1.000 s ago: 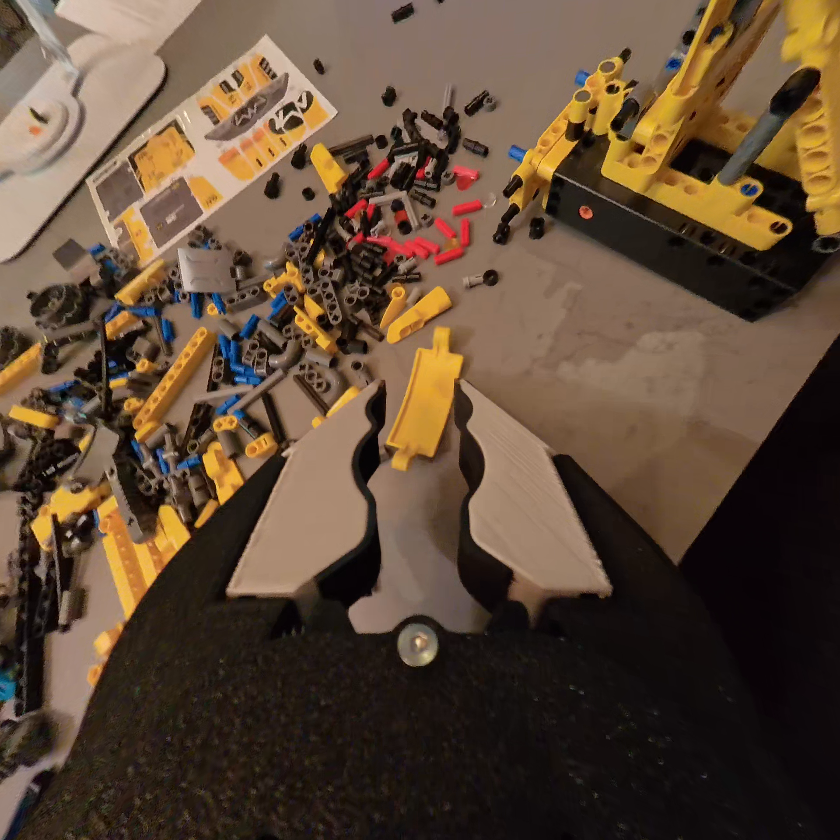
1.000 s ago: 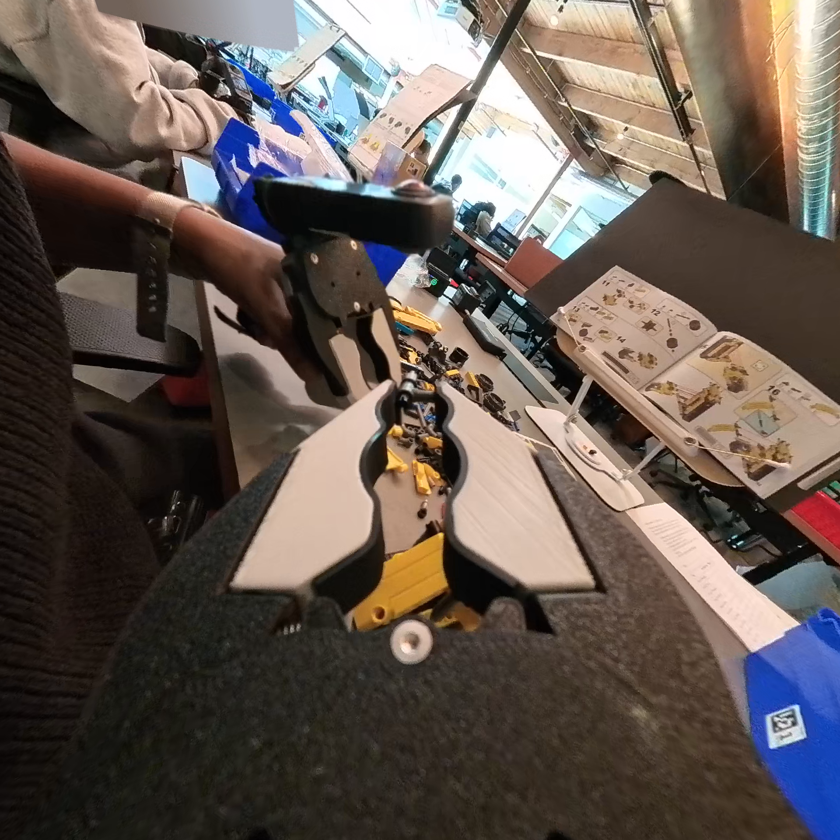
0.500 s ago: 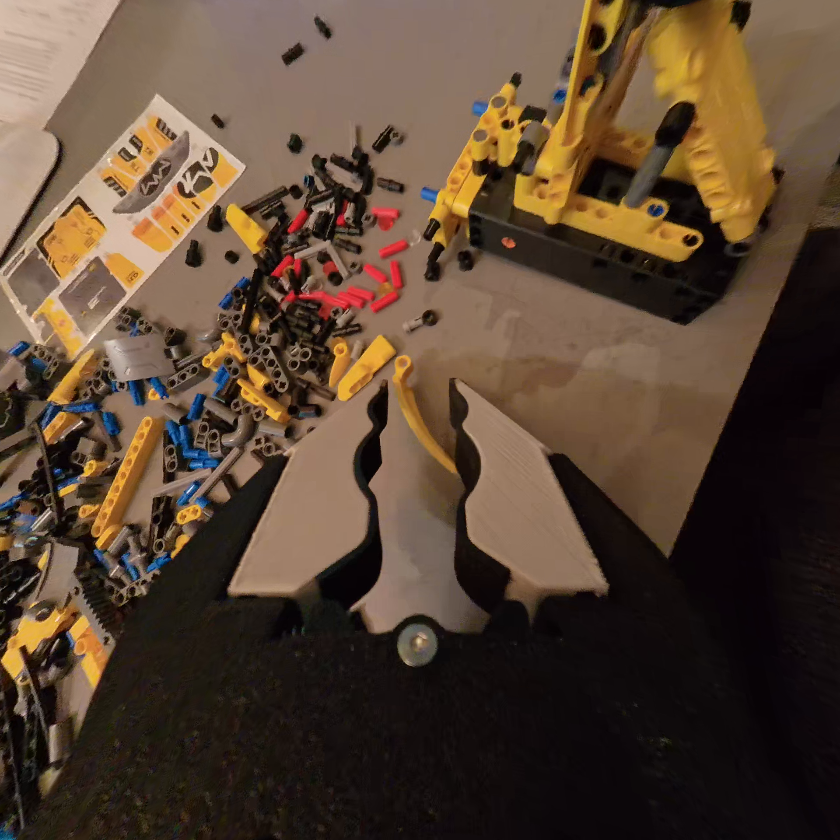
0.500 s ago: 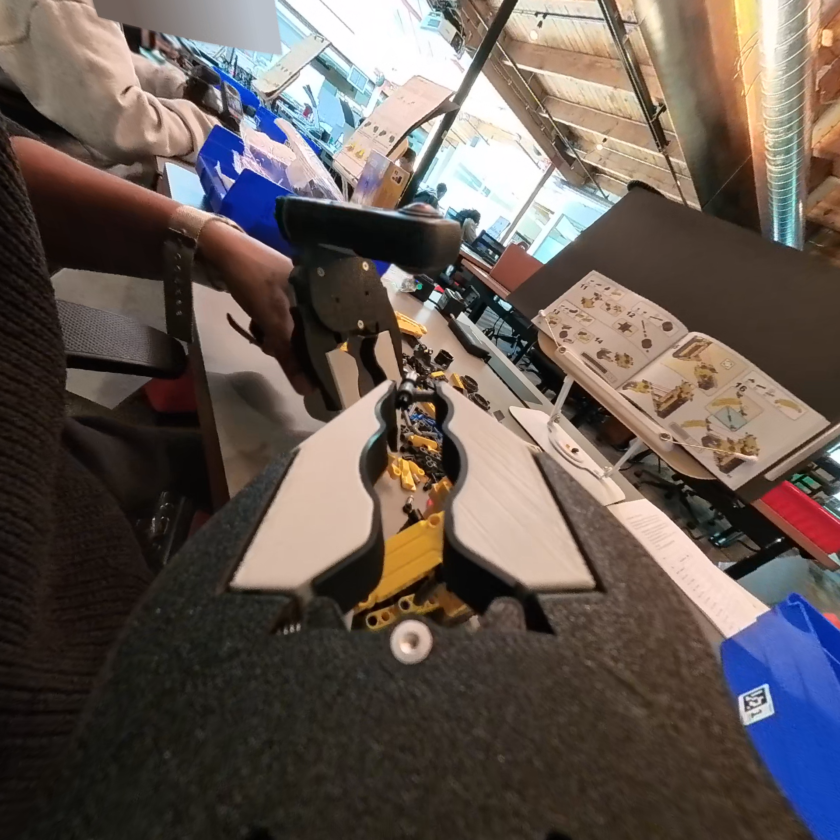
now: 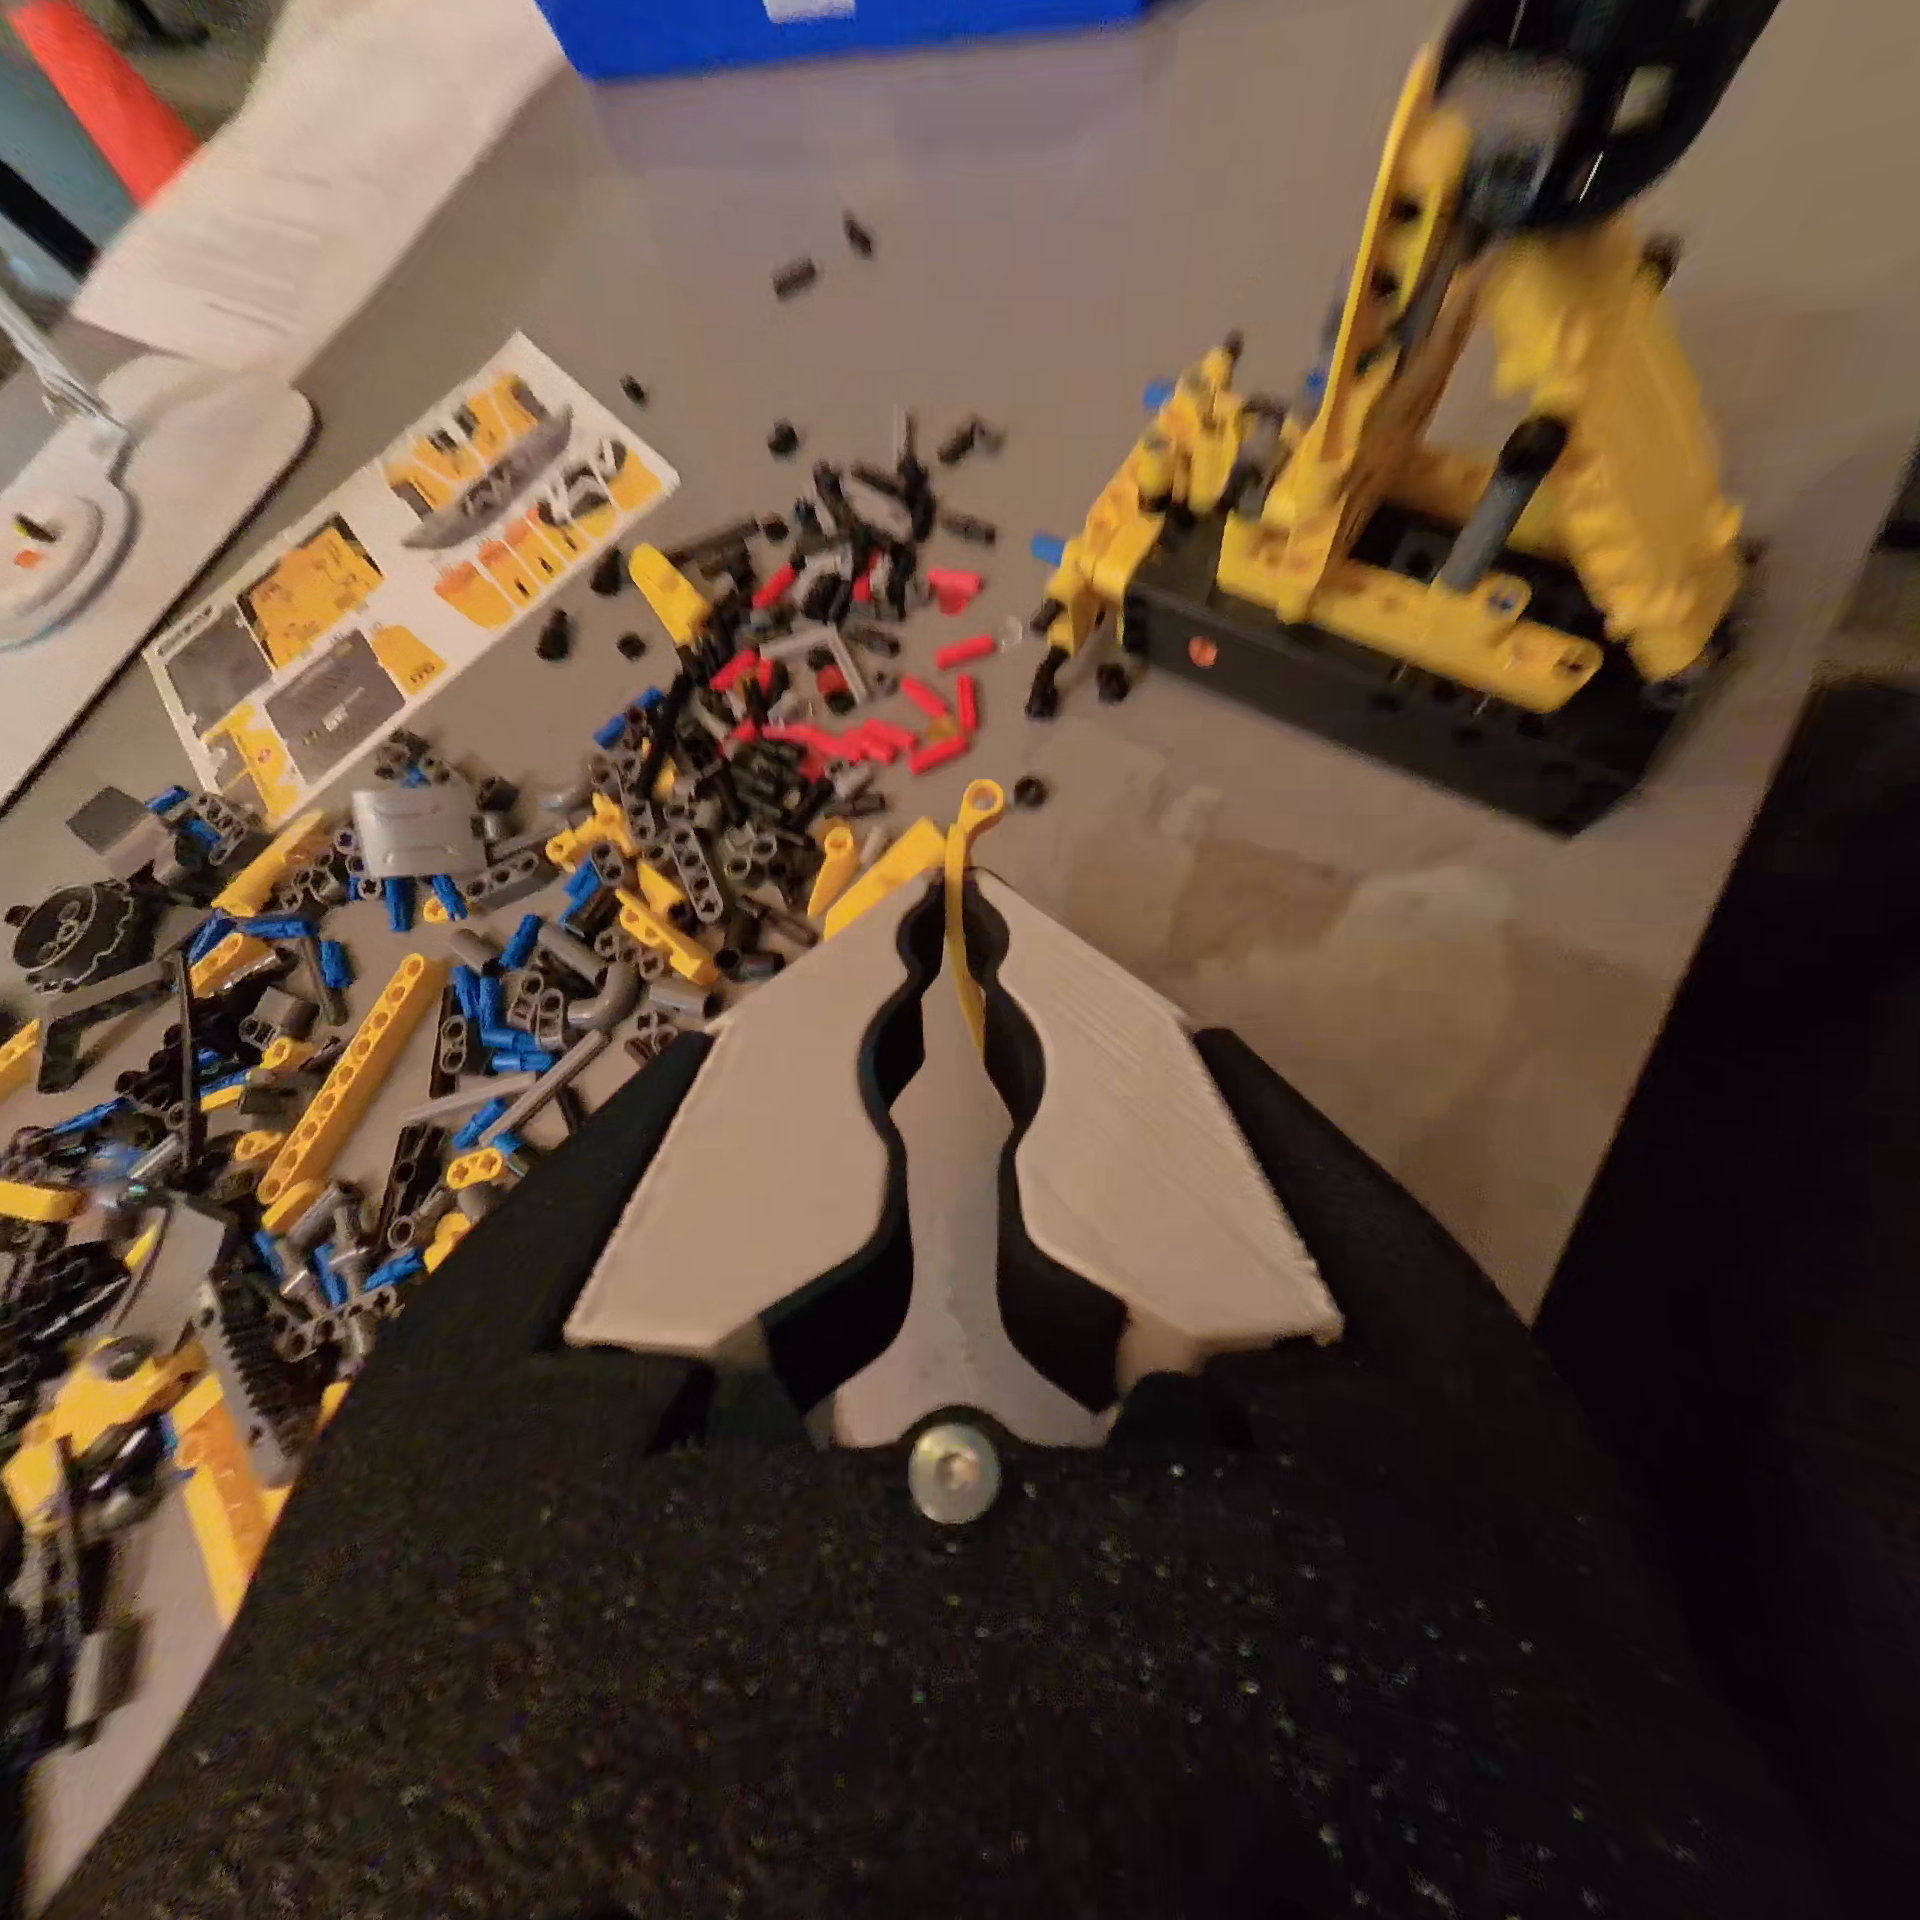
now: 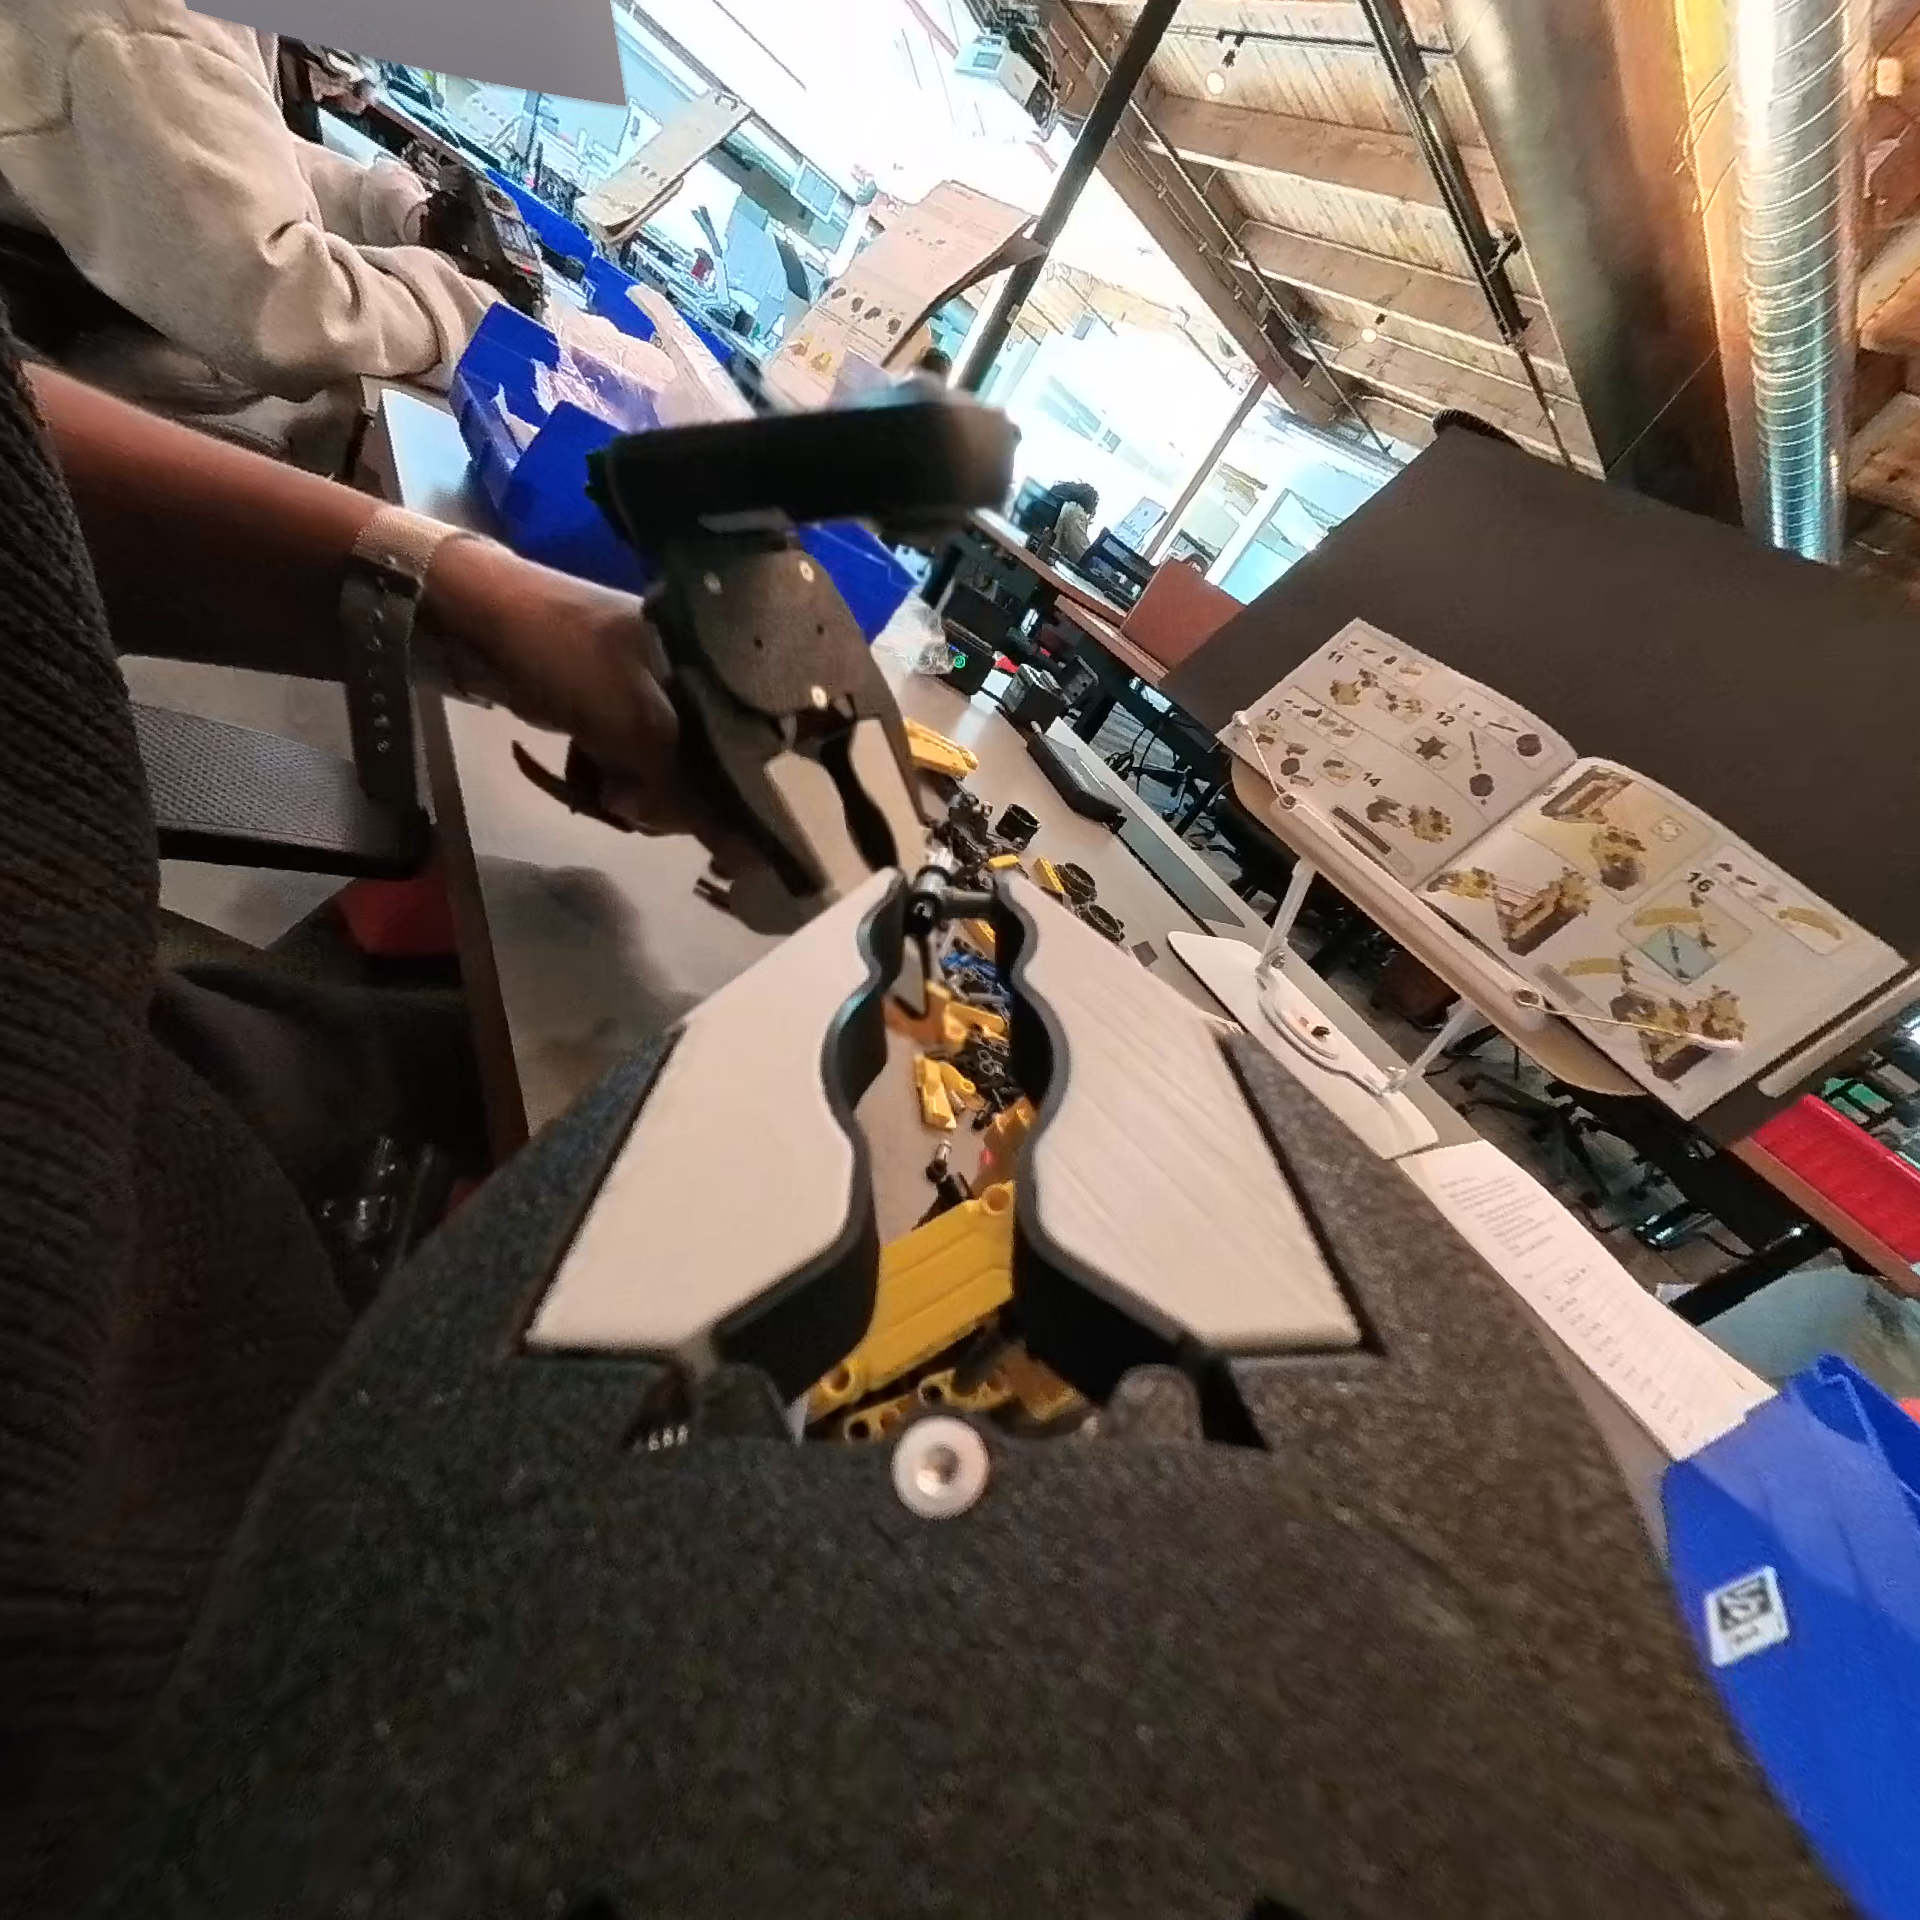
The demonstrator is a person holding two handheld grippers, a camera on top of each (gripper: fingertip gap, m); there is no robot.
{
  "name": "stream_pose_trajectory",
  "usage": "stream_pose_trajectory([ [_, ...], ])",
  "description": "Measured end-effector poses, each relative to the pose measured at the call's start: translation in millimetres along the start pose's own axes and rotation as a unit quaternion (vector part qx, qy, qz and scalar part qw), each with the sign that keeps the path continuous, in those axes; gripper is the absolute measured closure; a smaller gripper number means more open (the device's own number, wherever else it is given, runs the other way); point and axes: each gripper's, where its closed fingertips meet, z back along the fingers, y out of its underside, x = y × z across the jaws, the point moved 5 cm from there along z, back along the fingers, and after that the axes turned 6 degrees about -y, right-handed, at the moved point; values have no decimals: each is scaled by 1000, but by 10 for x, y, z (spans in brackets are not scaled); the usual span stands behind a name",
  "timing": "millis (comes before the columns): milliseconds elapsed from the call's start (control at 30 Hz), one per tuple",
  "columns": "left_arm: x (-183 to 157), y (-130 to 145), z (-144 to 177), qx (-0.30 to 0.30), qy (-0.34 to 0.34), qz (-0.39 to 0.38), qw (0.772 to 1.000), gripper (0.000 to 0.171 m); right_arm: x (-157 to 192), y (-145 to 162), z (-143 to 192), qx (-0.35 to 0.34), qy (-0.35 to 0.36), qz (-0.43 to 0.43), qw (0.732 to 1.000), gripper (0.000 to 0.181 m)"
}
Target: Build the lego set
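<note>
My left gripper (image 5: 954, 885) is shut on a thin yellow curved panel (image 5: 964, 914), held edge-on above the grey table (image 5: 1247, 935), its holed tip pointing forward. A yellow and black brick model (image 5: 1392, 582) stands at the right back. My right gripper (image 6: 948, 899) is shut on a small black connector (image 6: 935, 902) at the top of that model. The model's yellow beams (image 6: 945, 1278) show below, between its fingers. The right gripper appears as a dark blur in the left wrist view (image 5: 1558, 114). The left gripper, held by a hand, shows in the right wrist view (image 6: 790, 769).
A pile of loose yellow, black, blue and red pieces (image 5: 623, 883) covers the table's left half, beside a sticker sheet (image 5: 416, 582). An open instruction booklet (image 6: 1558, 831) rests on a stand. Blue bins (image 6: 1818, 1558) and a paper sheet (image 6: 1579, 1309) lie nearby. The table edge runs along the right (image 5: 1621, 1091).
The yellow panel has turned from flat to edge-on between the left fingers, which have closed tighter on it. The left gripper has drawn back and up. The right gripper keeps its hold.
</note>
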Motion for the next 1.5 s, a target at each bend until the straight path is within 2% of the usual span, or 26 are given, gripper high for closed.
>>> stream_pose_trajectory([
  [100, 26, -177, 235, -101, 52, 82, 990, 170, 0, -30, -23, -8, 1, -12, 1000, 166],
  [167, 109, -263, 396, -159, 56, 141, 976, 170, 5, -61, -51, -13, 3, -21, 1000, 165],
  [233, 99, -335, 563, -214, 75, 154, 962, 170, 4, -93, -91, -11, 11, -29, 999, 166],
  [300, 102, -374, 676, -244, 59, 157, 955, 170, -22, -109, -131, -2, 26, -42, 999, 166],
  [367, -26, -426, 783, -271, 95, 140, 948, 170, -63, -119, -161, 4, 44, -61, 997, 166],
  [433, -201, -507, 938, -305, 194, 158, 919, 170, -88, -132, -174, 0, 49, -77, 996, 166],
  [533, -233, -606, 1119, -349, 314, 255, 845, 170, -40, -199, -188, -21, 25, -88, 996, 166],
  [567, -233, -618, 1151, -357, 346, 277, 823, 170, -11, -232, -196, -29, 16, -86, 996, 166],
  [633, -190, -612, 1120, -361, 354, 312, 805, 170, 51, -285, -225, -33, 3, -77, 996, 166],
  [667, -162, -593, 1072, -359, 337, 320, 809, 170, 79, -294, -245, -30, -2, -70, 997, 166],
  [733, -40, -490, 877, -321, 259, 345, 843, 170, 94, -244, -285, 0, 7, -50, 999, 166],
  [800, 53, -291, 664, -234, 197, 362, 881, 170, 77, -150, -294, 42, 26, -14, 999, 166],
  [867, 56, -65, 523, -131, 152, 332, 922, 170, 64, -107, -275, 60, 35, 7, 998, 166],
  [933, 186, 143, 490, -68, -8, 234, 970, 170, 33, -95, -254, 58, 40, 3, 998, 165],
  [967, 254, 229, 503, -32, -98, 155, 982, 170, 15, -87, -246, 53, 41, -4, 998, 166],
  [1000, 284, 286, 519, 2, -171, 71, 983, 170, -1, -74, -240, 49, 41, -12, 998, 166],
  [1067, 191, 353, 479, 54, -231, -49, 970, 170, -23, -36, -234, 42, 41, -26, 998, 166],
  [1133, -27, 394, 366, 81, -201, -75, 973, 169, -33, 2, -226, 43, 42, -32, 998, 166],
  [1233, -299, 410, 227, 95, -139, -58, 984, 168, -42, 22, -189, 49, 50, -24, 997, 166],
  [1333, -326, 384, 182, 106, -139, -40, 984, 156, -78, 19, -136, 51, 60, -17, 997, 166],
  [1500, -261, 191, 367, 50, -38, 97, 993, 149, -119, 29, -65, 44, 69, -23, 996, 166],
])
